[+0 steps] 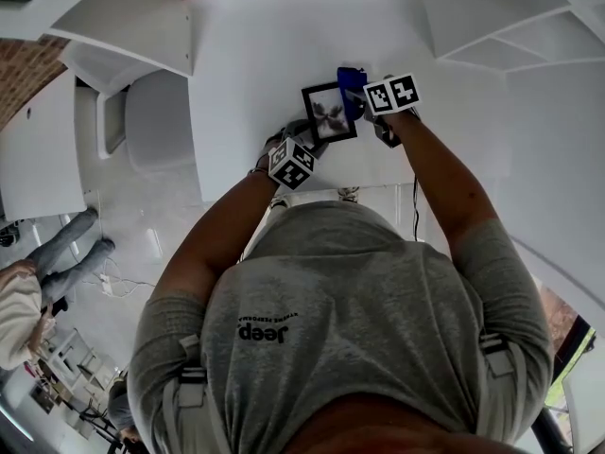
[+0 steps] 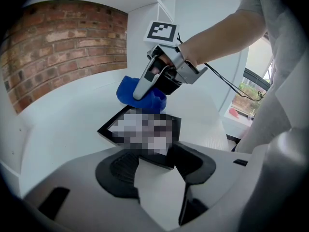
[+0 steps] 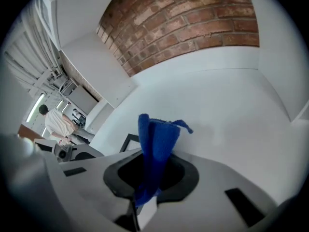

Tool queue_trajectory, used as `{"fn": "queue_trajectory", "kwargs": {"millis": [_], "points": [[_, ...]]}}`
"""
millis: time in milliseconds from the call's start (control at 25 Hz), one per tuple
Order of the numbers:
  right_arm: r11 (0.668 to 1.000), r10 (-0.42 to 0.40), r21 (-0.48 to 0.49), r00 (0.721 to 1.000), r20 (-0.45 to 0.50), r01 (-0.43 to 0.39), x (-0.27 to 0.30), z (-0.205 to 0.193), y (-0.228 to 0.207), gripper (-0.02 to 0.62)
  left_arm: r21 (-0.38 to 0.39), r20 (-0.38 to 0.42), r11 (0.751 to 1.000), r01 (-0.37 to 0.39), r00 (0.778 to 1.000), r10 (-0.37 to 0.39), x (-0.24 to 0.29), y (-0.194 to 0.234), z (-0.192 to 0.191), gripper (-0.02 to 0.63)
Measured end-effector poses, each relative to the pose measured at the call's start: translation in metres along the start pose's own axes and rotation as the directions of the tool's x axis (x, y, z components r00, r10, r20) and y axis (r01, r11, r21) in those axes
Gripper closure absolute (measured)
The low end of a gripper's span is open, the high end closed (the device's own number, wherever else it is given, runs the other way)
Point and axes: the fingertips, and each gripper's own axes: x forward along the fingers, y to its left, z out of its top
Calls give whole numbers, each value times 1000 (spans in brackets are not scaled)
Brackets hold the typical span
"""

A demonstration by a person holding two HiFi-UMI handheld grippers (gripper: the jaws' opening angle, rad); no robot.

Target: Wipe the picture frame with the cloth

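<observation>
A black picture frame lies on the white table. My left gripper is shut on the frame's near corner, tilting that edge up. The picture is blurred over. My right gripper is shut on a blue cloth, which sits bunched against the frame's far edge. In the right gripper view the cloth stands up between the jaws, and a corner of the frame shows behind it.
A white chair stands left of the table. White shelves rise at the back right, and a brick wall runs behind the table. Another person stands on the floor at far left.
</observation>
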Motion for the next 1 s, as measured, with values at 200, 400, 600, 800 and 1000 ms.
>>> {"fn": "queue_trajectory", "kwargs": {"millis": [200,400,600,800,1000], "points": [[1000,-30,-1,999,-43,30,8,-4,-6,540,1,-2,1000,3,1000,-3,1,-1,-1,376],[999,-32,19,998,-60,34,7,-10,-7,540,5,-1,1000,4,1000,-3,1,-1,-1,375],[999,-42,11,993,-112,44,-1,-32,0,540,4,-2,1000,5,1000,-5,0,0,0,374],[999,-43,-4,983,-180,43,-14,-70,18,540,6,-5,1000,6,1000,-6,1,0,-1,374],[999,-34,9,972,-231,37,-26,-103,32,540,5,-5,1000,6,1000,-6,0,0,-1,374]]}}
